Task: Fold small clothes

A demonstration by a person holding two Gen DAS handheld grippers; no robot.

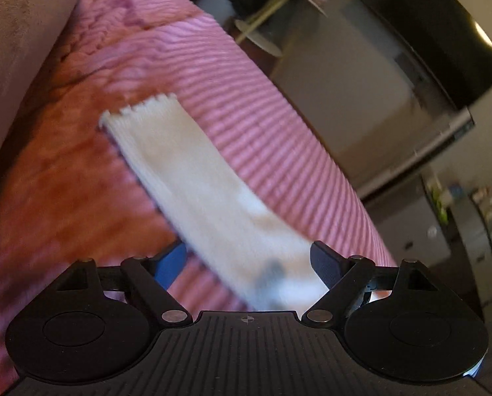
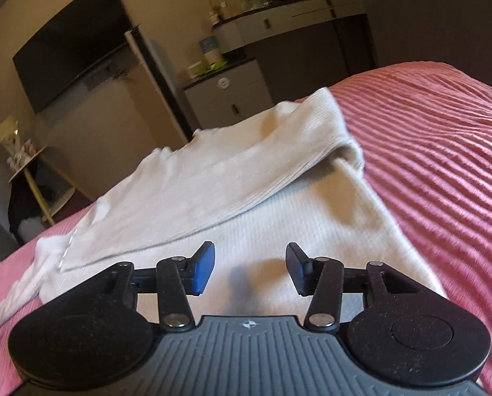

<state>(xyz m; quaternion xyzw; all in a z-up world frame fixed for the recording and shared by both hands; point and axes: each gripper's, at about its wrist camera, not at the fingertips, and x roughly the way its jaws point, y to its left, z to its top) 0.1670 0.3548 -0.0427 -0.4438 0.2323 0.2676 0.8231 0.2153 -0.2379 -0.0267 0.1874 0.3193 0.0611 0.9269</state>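
L gripper released over cream sleeve; R gripper released above folded top on bed. Next: pinch sleeve cuff at 11 o'clock, lay flat w/o wrinkles.

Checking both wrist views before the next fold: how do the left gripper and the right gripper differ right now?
The left gripper has its jaws spread wide; the right gripper has a narrower gap. The left gripper frames a narrow cream strip of cloth lying lengthwise on the pink ribbed bedspread; the right gripper hovers over a broad flat panel of the cream garment with a folded layer beyond. Both are open, pads not pressing on cloth.
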